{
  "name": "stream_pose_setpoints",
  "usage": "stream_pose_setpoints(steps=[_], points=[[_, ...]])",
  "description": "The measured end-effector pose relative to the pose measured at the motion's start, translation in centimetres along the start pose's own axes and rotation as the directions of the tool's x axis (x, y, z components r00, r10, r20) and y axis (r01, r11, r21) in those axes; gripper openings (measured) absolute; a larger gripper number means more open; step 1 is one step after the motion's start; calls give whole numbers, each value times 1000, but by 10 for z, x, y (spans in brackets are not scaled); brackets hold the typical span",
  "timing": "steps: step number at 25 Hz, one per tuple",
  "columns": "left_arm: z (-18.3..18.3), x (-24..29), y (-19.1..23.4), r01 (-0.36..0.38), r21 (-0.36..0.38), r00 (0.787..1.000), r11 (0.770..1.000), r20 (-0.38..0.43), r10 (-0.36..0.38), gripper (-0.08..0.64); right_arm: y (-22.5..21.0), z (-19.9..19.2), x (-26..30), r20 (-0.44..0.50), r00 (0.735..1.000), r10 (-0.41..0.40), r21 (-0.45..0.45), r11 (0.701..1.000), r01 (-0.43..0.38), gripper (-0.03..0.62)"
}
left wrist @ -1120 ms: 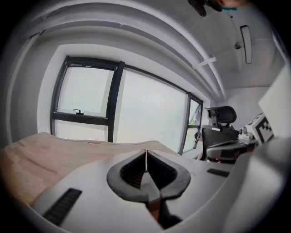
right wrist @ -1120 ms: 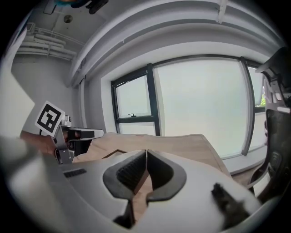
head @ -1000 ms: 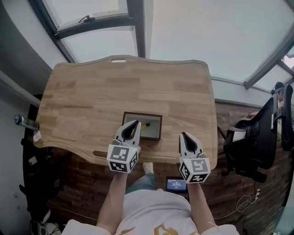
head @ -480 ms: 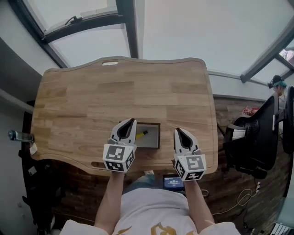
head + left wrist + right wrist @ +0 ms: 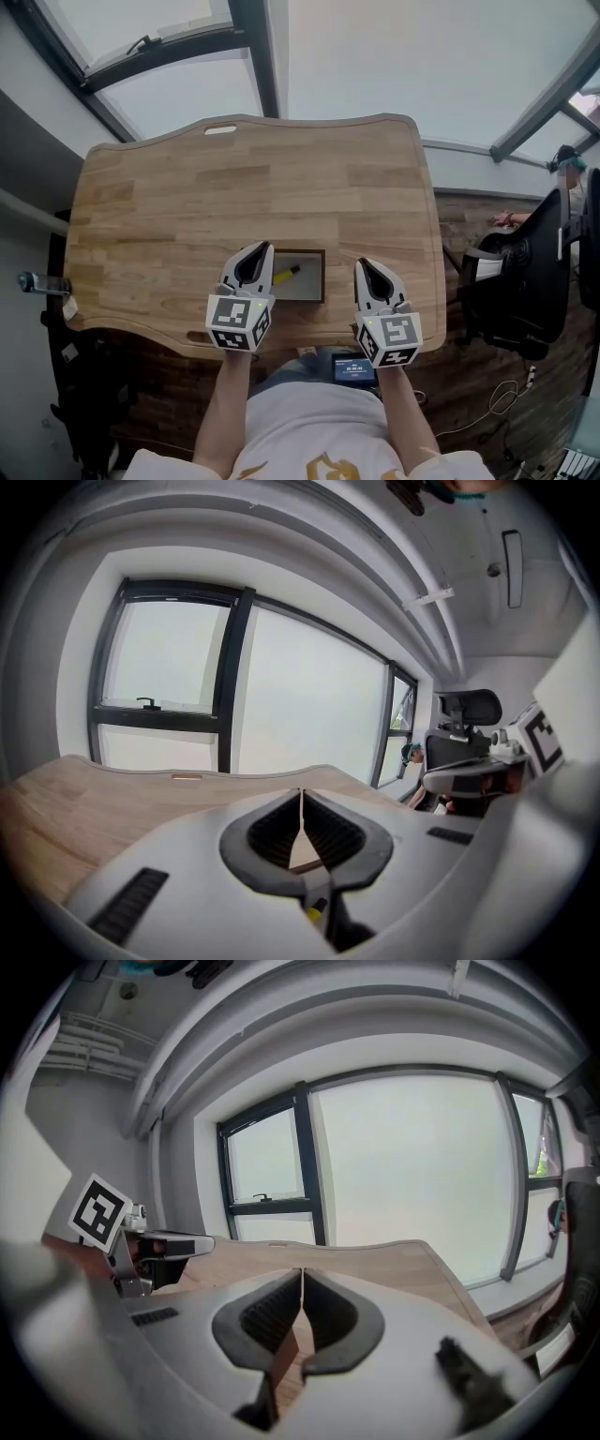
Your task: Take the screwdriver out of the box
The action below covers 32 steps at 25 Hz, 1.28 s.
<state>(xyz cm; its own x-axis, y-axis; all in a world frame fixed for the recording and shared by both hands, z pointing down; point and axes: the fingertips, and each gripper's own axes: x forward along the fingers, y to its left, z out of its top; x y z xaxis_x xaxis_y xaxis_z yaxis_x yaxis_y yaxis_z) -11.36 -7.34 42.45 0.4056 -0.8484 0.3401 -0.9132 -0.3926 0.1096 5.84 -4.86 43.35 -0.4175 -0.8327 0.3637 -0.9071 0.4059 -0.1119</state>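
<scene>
Below the near edge of the wooden table a small screen bears print too small to read; the left gripper has its jaws pressed together with nothing between them; the right gripper likewise; the yellow-handled screwdriver lies inside the shallow dark-rimmed box on the table, just beside the left gripper's tips.

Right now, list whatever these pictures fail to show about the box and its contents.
- Screwdriver: head view, only a yellow stretch shows; the left hand-held gripper covers the rest.
- Box: head view, its left side is covered by that gripper; any other contents cannot be told.
- Left gripper view: the gripper's own body blocks the box, but for a yellow fleck.
</scene>
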Motion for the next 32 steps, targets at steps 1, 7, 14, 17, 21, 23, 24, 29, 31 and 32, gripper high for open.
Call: stream_pose_setpoints(steps=[1, 7, 14, 17, 21, 23, 24, 29, 31, 32], points=[[0, 1, 1, -3, -1, 1000, 1000, 3, 3, 18, -1, -1, 2, -2, 1000, 1, -1, 1000, -1, 32], [-3, 4, 4, -13, -7, 1000, 1000, -5, 13, 18, -2, -3, 7, -14, 1000, 21, -11, 1000, -21, 32], [-25, 11, 5, 20, -1, 996, 1000, -91, -20, 18, 2, -11, 22, -42, 998, 55, -5, 998, -55, 32], [-38, 16, 4, 49, 15, 987, 999, -152, -46, 18, 1, -17, 27, -63, 996, 67, 10, 998, -66, 32], [-50, 26, -2, 99, 29, 972, 995, -218, -90, 18, -4, -18, 37, -72, 994, 76, 26, 997, -74, 32], [-57, 30, -4, 117, 34, 962, 993, -252, -105, 18, -4, -19, 43, -78, 994, 81, 31, 996, -79, 32], [-61, 32, -5, 126, 44, 956, 991, -272, -110, 18, -4, -19, 45, -81, 993, 84, 34, 996, -82, 32], [-81, 37, -15, 194, 148, 914, 970, -387, -124, 20, -4, -27, 55, -109, 989, 100, 45, 994, -96, 32], [-91, 38, -20, 237, 171, 887, 956, -439, -141, 20, -2, -30, 59, -120, 987, 108, 51, 993, -102, 32], [-96, 38, -22, 260, 165, 871, 952, -465, -157, 20, -1, -32, 61, -125, 986, 111, 53, 993, -105, 32]])
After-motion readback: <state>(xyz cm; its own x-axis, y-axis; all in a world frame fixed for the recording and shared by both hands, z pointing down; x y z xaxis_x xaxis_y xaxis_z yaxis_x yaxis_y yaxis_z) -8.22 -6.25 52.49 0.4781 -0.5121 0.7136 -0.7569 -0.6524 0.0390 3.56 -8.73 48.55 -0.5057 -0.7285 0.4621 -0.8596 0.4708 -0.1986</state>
